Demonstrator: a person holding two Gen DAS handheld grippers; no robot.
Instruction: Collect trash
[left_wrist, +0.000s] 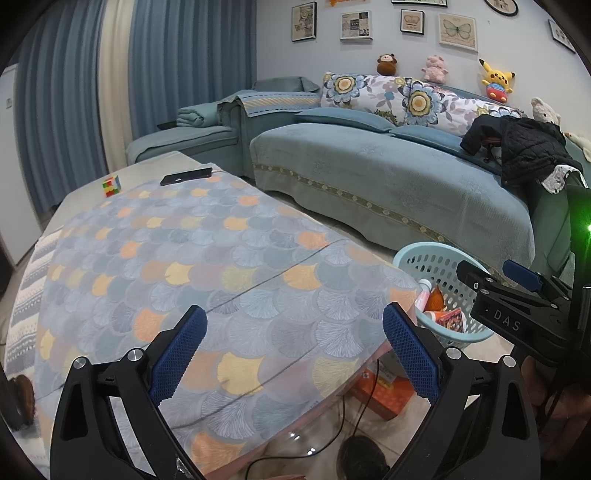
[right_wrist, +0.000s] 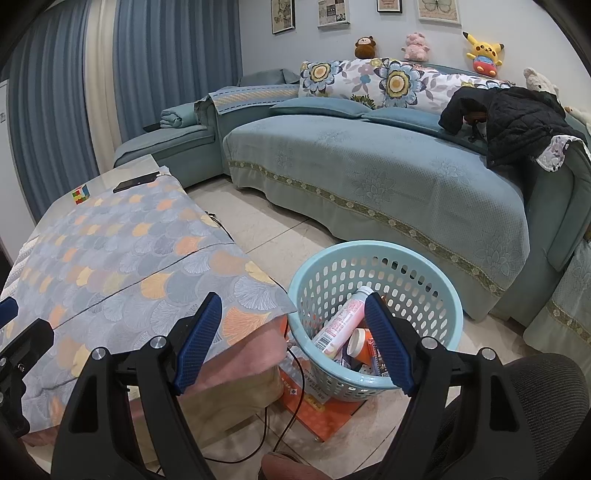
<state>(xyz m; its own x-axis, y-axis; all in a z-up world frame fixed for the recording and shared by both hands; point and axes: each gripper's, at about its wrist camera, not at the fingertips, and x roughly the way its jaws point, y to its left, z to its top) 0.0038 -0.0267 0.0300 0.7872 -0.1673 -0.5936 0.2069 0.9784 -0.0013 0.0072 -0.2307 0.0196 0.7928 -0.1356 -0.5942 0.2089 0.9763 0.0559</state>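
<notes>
A light blue perforated basket stands on the floor by the table's near right corner; it also shows in the left wrist view. Inside lie a pink-and-white tube, an orange container with a white lid and other packets. My right gripper is open and empty, above the table corner and the basket's near rim. My left gripper is open and empty over the patterned tablecloth. The right gripper's body shows at the right of the left wrist view.
A Rubik's cube and a dark phone lie at the table's far end. A blue sofa with a black jacket runs behind. An orange box and a black cable lie on the floor under the table.
</notes>
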